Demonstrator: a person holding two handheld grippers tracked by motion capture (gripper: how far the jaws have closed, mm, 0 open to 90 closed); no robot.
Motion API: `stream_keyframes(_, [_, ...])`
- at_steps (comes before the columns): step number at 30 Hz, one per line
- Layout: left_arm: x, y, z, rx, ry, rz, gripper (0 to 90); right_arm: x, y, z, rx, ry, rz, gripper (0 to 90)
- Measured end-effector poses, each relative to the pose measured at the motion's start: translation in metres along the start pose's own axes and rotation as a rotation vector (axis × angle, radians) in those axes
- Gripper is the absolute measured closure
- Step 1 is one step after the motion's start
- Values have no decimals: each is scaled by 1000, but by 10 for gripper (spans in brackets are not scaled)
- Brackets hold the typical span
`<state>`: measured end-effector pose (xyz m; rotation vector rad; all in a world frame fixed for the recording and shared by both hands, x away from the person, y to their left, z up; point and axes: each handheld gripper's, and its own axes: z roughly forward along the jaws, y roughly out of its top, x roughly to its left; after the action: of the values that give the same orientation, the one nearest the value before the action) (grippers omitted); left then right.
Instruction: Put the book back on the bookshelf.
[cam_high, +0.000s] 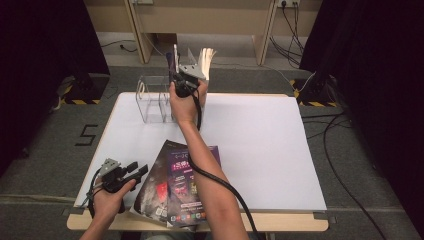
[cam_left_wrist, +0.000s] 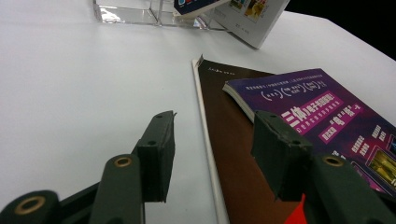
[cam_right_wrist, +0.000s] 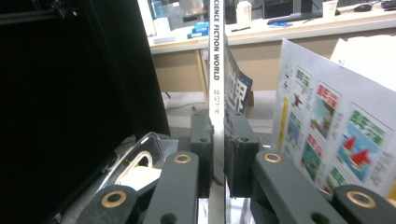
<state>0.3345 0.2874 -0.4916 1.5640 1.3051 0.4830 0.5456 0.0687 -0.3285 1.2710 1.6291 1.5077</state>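
Table: It is big, white and flat. I use it to keep my books where I can reach them.

Clear rack: It stands at the far side of the table. It has see-through walls, so I think books go in it standing up.

Leaning book: It is tipped against the rack end, just beside my right tongs. It leans because nothing holds it straight.

Two flat books: A purple book lies on top of a dark book, near my side of the table. I think they wait their turn.

Thin magazine: My right tongs hold it upright above the rack. I keep it straight so it can slide down into a slot.

Right tongs: They are pinched tight on the magazine's spine, one pad on each side.

Left tongs: They are about half open and hold nothing. They rest low by the edge of the dark book, ready to pick it up, I guess.
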Motion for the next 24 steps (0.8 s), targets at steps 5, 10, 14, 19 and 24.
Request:
stream_keyframes(5, [-1,0,0,0,3,2,486,-4,-4,-10,25,21,7,829])
stream_keyframes(10, [-1,0,0,1,2,5,486,-8,-15,-16,66,36,21,826])
stream_keyframes(14, [-1,0,0,2,4,2,486,-8,-17,-18,74,37,10,823])
stream_keyframes(19, [-1,0,0,-1,4,0,486,-8,-20,-24,76,45,-5,810])
stream_keyframes(24, [-2,1,0,0,5,6,485,-9,-25,-28,95,61,-8,775])
